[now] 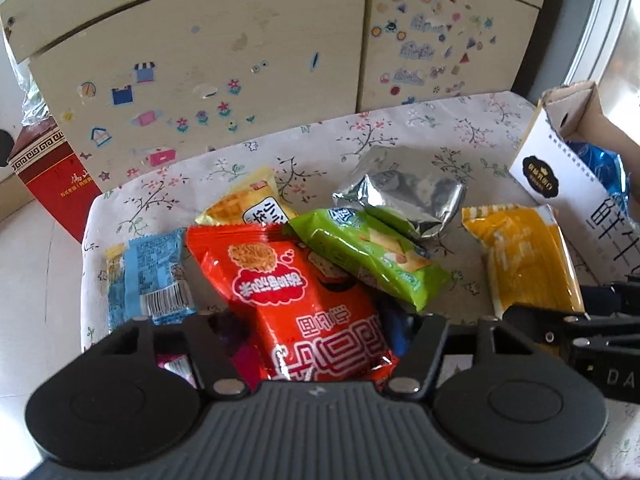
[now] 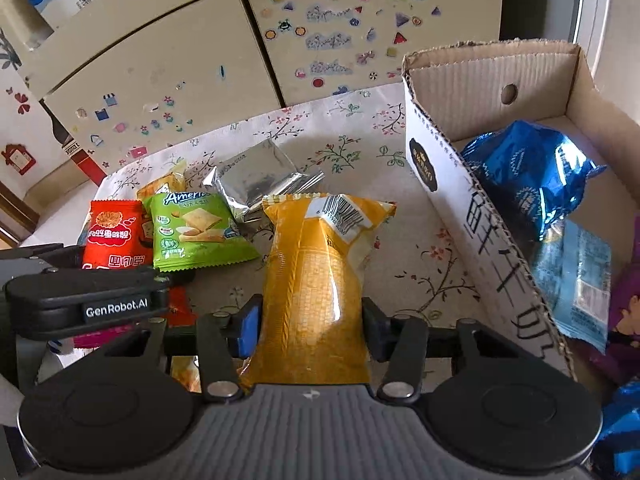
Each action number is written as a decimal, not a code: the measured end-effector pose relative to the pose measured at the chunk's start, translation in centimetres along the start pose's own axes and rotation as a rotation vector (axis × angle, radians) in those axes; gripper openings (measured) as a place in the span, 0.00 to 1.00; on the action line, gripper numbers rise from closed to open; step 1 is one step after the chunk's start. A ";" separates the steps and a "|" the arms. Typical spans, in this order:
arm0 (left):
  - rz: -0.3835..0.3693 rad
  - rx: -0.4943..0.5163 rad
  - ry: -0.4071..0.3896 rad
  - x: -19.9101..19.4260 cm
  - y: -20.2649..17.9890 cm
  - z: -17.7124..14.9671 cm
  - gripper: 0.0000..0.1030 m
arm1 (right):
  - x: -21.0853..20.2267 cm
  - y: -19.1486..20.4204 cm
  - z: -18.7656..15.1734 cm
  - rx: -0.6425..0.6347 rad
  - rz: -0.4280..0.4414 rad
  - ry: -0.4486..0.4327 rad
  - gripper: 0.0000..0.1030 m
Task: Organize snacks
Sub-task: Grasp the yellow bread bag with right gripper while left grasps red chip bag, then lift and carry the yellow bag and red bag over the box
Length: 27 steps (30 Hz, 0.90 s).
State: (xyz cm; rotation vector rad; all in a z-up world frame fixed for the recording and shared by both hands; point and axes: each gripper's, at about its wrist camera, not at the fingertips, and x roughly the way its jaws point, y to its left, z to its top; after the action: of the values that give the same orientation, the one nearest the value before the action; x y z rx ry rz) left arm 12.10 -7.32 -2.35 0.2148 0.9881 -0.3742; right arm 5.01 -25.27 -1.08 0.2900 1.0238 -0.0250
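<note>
My left gripper (image 1: 316,336) is shut on a red snack packet (image 1: 296,300) that fills the space between its fingers. My right gripper (image 2: 310,320) is shut on a yellow snack packet (image 2: 316,280), its blue-padded fingers (image 2: 250,322) pressing both sides. The yellow packet also shows in the left wrist view (image 1: 524,260). On the floral tablecloth (image 2: 420,260) lie a green packet (image 2: 196,232), a silver packet (image 2: 260,176), a light blue packet (image 1: 148,276) and a pale yellow packet (image 1: 252,204). An open cardboard box (image 2: 472,208) at the right holds blue packets (image 2: 528,176).
A cream cabinet (image 1: 200,60) covered in stickers stands behind the table. A red box (image 1: 52,176) sits at the far left. The left gripper body (image 2: 84,300) is close beside my right gripper. The table's left edge (image 1: 86,280) drops to the floor.
</note>
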 end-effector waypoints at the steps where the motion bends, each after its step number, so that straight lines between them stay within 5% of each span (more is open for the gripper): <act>1: -0.001 -0.006 -0.001 -0.2 0.0 0.0 0.57 | -0.1 -0.1 -0.1 0.002 0.001 -0.002 0.55; 9: -0.010 -0.022 -0.025 -1.9 0.2 0.1 0.43 | -1.6 0.2 -0.5 -0.028 0.011 -0.017 0.55; 18: -0.028 -0.020 -0.010 -0.6 -0.3 0.1 0.50 | -1.5 0.0 -1.0 -0.013 -0.001 0.002 0.55; 22: -0.031 -0.027 -0.018 -0.4 -0.7 0.1 0.36 | -1.5 0.0 -1.1 -0.014 0.000 0.006 0.55; 27: -0.051 -0.061 -0.025 -1.2 -0.1 -0.1 0.31 | -2.1 -0.2 -1.0 -0.017 0.008 -0.008 0.55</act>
State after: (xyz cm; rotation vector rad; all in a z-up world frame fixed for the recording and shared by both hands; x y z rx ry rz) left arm 11.37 -7.14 -1.41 0.1300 0.9807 -0.3915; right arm 3.03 -25.46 0.13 0.2780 1.0146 -0.0105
